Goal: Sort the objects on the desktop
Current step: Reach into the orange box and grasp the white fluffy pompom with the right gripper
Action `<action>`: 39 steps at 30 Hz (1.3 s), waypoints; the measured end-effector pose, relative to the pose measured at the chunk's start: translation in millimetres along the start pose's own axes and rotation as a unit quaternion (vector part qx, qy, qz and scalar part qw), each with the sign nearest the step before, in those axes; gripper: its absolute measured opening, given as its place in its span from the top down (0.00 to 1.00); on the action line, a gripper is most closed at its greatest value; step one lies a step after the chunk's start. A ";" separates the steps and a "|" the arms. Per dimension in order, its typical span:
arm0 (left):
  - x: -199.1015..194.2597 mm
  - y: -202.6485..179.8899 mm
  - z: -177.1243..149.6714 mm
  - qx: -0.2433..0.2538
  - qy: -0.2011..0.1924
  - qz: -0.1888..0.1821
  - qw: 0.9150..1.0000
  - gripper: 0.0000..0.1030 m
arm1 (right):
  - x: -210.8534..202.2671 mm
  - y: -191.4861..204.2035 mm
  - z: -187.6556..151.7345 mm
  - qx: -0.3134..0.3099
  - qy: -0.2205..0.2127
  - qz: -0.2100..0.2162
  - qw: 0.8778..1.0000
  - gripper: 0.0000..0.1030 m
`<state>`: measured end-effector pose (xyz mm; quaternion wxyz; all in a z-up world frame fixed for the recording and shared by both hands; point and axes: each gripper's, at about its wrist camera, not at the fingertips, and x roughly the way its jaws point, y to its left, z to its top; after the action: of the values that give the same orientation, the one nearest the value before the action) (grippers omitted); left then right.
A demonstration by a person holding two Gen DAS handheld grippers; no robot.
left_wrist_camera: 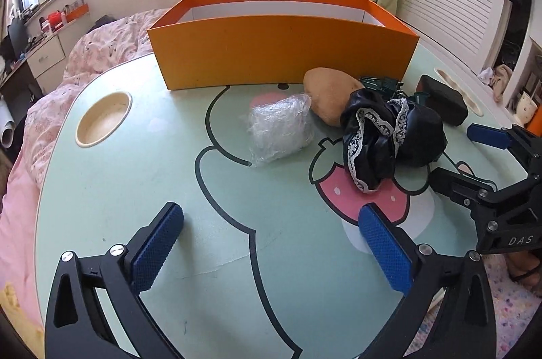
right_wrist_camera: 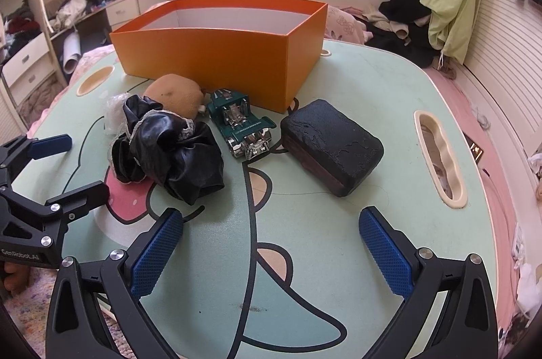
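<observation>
box [right_wrist_camera: 216,54] at the table's [right_wrist_camera: 338,257] far side, toy car [right_wrist_camera: 242,125] before it (potato [right_wrist_camera: 174,93] left, case [right_wrist_camera: 332,145] right)

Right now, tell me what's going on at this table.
A person is sorting clutter on a small mint-green table with a hand-held gripper in each hand. Both the left hand-held gripper and the right hand-held gripper are open and hold nothing. The orange box shows no items inside from these angles. In front of it lie a black lace-trimmed cloth, a tan plush, a crumpled clear plastic wrap, a green toy car and a black case.
</observation>
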<state>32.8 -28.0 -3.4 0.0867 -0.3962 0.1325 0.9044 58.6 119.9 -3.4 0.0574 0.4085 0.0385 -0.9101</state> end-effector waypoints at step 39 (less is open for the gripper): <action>1.4 -0.7 -1.6 0.005 -0.012 0.005 1.000 0.00 | 112.8 95.2 218.3 0.037 0.179 0.209 0.961 0.43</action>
<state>33.1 -27.8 -5.6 0.0859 -0.3845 0.1376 0.9088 -164.2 -8.2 54.8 0.2236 0.5656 -0.0721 -0.7905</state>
